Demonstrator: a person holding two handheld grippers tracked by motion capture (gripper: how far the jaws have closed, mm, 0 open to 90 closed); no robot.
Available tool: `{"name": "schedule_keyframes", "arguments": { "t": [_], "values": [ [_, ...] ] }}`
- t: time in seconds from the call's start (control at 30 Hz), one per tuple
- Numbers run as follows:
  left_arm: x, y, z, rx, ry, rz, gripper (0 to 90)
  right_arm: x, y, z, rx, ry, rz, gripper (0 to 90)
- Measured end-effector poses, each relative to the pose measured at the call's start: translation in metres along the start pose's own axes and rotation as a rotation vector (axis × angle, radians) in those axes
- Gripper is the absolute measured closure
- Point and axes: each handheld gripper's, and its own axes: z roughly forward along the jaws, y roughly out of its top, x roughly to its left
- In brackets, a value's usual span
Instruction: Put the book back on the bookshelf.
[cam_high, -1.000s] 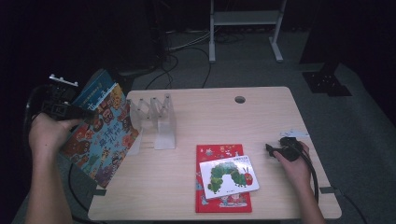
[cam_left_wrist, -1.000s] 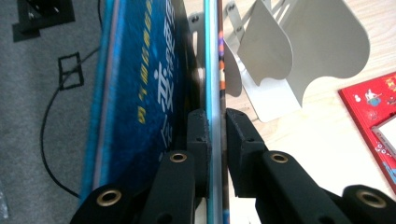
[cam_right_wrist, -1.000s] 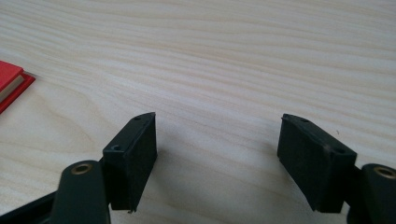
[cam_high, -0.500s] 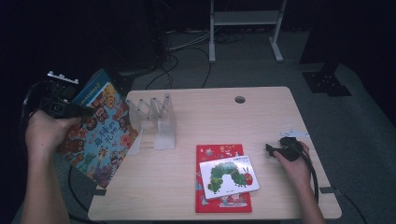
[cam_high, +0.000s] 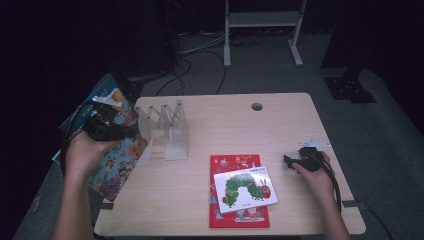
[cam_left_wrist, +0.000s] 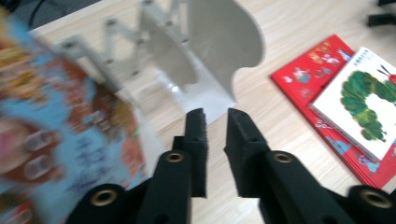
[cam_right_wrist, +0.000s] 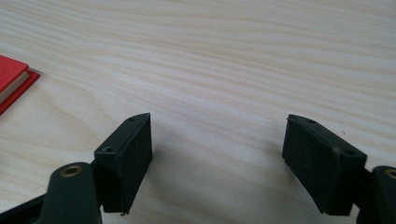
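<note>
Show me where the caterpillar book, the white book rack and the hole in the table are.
caterpillar book (cam_high: 245, 189), high view, on its white cover.
white book rack (cam_high: 176, 131), high view, on its right end panel.
table hole (cam_high: 257, 106), high view, on the dark opening.

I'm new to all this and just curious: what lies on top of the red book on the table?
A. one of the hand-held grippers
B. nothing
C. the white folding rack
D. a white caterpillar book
D: in the high view the white caterpillar book lies askew on the red book, while the white rack stands apart, further left on the table.
</note>
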Motion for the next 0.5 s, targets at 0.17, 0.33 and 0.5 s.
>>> {"name": "schedule_keyframes", "arguments": {
  "t": [0.17,0.33,0.5],
  "values": [
    [-0.017,-0.006,0.029,-0.041,-0.057,0.051,61.8,0.002,-0.002,-0.002,-0.001,0.006,-0.003,26.2],
    [-0.026,-0.014,0.062,-0.022,-0.106,0.071,53.0,0.008,-0.004,-0.009,0.012,0.027,-0.015,31.0],
    [-0.034,-0.024,0.088,-0.007,-0.138,0.095,47.5,0.016,-0.006,-0.020,0.014,0.049,-0.039,32.5]
  ]
}}
